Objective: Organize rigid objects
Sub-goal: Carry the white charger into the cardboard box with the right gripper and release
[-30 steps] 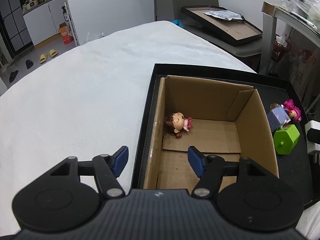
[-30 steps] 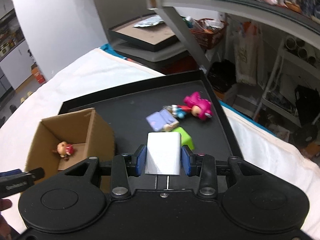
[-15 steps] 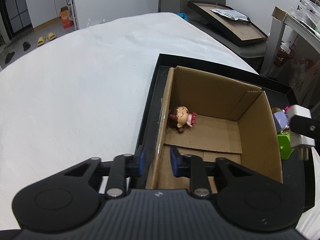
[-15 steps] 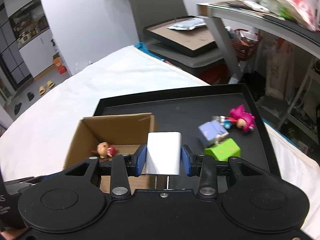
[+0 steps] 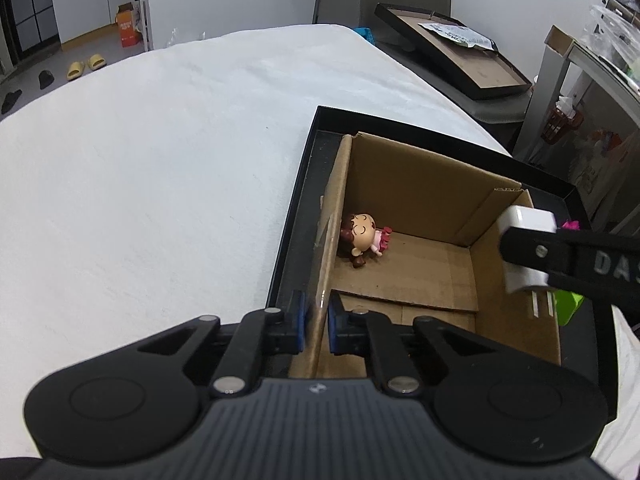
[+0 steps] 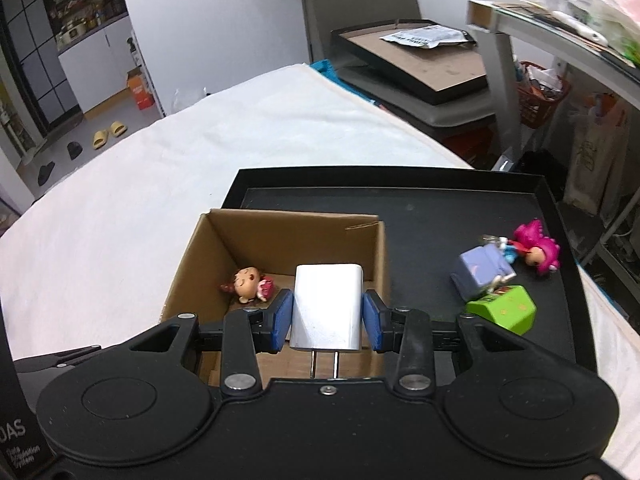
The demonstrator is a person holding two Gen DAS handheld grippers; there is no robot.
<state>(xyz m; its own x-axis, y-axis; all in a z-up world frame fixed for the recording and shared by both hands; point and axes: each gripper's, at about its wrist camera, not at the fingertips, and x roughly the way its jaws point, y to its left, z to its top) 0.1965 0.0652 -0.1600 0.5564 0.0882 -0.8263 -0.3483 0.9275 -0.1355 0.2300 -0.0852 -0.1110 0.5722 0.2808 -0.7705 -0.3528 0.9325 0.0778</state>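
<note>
White plastic wall charger (image 6: 327,307) is hanging over the open brown cardboard box (image 5: 424,184), gripped by the right gripper (image 6: 327,322).

The right gripper's blue pads are pressing the charger's sides, its two metal prongs pointing back toward the camera; the left view is cutting off half the charger behind the black finger. The left gripper (image 5: 316,326) is clamping the box's left wall. A small big-headed doll in pink (image 5: 362,238) is lying inside, partly hidden by that wall. The box is sitting in a black tray (image 6: 440,200).
</note>
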